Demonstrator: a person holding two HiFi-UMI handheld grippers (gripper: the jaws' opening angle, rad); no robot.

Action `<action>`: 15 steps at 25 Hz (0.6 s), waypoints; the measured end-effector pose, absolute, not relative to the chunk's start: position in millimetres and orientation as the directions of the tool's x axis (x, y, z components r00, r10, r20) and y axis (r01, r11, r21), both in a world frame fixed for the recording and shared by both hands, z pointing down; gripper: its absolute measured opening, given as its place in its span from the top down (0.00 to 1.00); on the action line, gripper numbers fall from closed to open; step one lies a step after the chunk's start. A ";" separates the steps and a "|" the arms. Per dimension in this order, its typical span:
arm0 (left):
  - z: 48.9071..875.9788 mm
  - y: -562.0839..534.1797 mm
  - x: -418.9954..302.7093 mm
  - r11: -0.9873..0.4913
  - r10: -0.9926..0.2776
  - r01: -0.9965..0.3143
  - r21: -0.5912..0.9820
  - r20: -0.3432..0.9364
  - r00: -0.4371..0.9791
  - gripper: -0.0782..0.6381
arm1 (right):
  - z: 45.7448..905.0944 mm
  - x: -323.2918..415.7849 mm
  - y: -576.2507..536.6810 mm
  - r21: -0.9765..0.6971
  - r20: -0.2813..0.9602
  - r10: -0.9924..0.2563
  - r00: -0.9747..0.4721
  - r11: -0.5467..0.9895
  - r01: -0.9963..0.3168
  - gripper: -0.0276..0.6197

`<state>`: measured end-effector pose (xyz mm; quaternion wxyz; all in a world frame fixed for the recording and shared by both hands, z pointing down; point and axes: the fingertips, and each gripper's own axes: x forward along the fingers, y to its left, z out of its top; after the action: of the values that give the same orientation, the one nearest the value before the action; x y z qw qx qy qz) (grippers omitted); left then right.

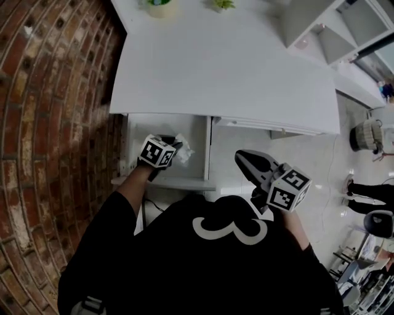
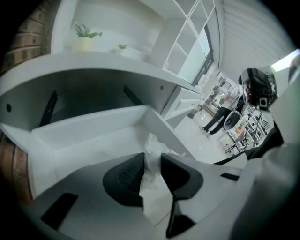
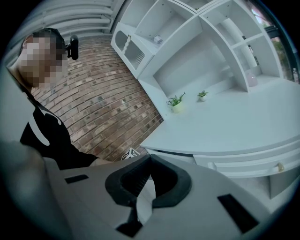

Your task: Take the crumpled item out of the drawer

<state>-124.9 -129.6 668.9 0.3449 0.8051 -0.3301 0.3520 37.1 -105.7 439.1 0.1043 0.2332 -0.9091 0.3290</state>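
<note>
The crumpled white item (image 1: 184, 150) hangs pinched in my left gripper (image 1: 176, 147), just above the open white drawer (image 1: 165, 129) under the desk's left end. In the left gripper view the item (image 2: 154, 149) sticks up between the dark pads of the left gripper (image 2: 152, 158), which press on it, and the drawer (image 2: 89, 138) lies below and behind. My right gripper (image 1: 241, 159) hovers to the right of the drawer, in front of the desk. In the right gripper view the tips of the right gripper (image 3: 149, 158) meet with nothing between them.
The white desk top (image 1: 228, 67) carries two small potted plants (image 1: 160, 6) at its back. A brick wall (image 1: 49, 92) runs along the left. A closed drawer (image 1: 265, 126) is to the right of the open one. White shelves (image 1: 332, 31) stand at the back right, and a person (image 1: 369, 197) stands on the floor at the far right.
</note>
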 end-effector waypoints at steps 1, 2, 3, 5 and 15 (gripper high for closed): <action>660.7 -130.5 -127.6 -0.534 -0.318 -0.785 0.314 0.786 0.531 0.74 | 436.6 35.8 -103.9 -0.545 0.339 -0.354 -0.872 0.681 -0.489 0.94; 651.4 -131.1 -129.6 -0.527 -0.348 -0.794 0.304 0.775 0.528 0.74 | 434.2 35.4 -102.0 -0.540 0.335 -0.354 -0.873 0.687 -0.486 0.94; 641.3 -131.4 -131.0 -0.521 -0.377 -0.801 0.295 0.762 0.526 0.74 | 431.8 35.6 -100.1 -0.535 0.333 -0.354 -0.874 0.692 -0.485 0.94; 621.3 -130.6 -133.1 -0.510 -0.428 -0.813 0.281 0.737 0.523 0.74 | 427.1 36.4 -97.1 -0.526 0.327 -0.356 -0.875 0.700 -0.482 0.94; 490.4 -119.8 -138.8 -0.456 -0.636 -0.823 0.339 0.523 0.567 0.74 | 394.8 6.8 -92.3 -0.507 0.273 -0.279 -0.921 0.772 -0.384 0.94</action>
<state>-138.8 -119.8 490.4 0.2870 0.8374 -0.4356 0.1631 6.8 -92.3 394.8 0.0913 0.1769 -0.9368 0.2877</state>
